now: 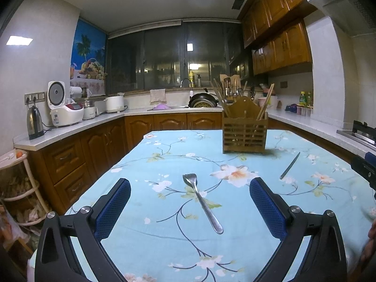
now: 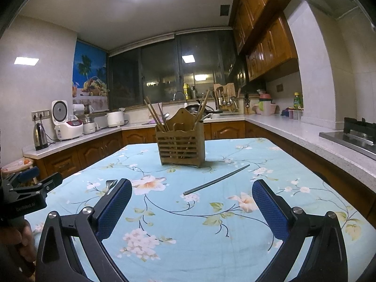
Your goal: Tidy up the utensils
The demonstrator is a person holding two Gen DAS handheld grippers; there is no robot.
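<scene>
On table (image 1: 164,242): wooden caddy (image 1: 244,131) holds chopsticks (image 1: 264,105); fork (image 1: 202,202) outside; both jaws wide, empty.

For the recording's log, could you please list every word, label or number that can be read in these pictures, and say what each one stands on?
"GenRobot AI", faint and partly guessed, on the black body of the left gripper as the right wrist view shows it.
Labels on the green bottles by the far counter: too small to read.
Panel on the rice cooker: too blurred to read.
Nothing else readable.
</scene>
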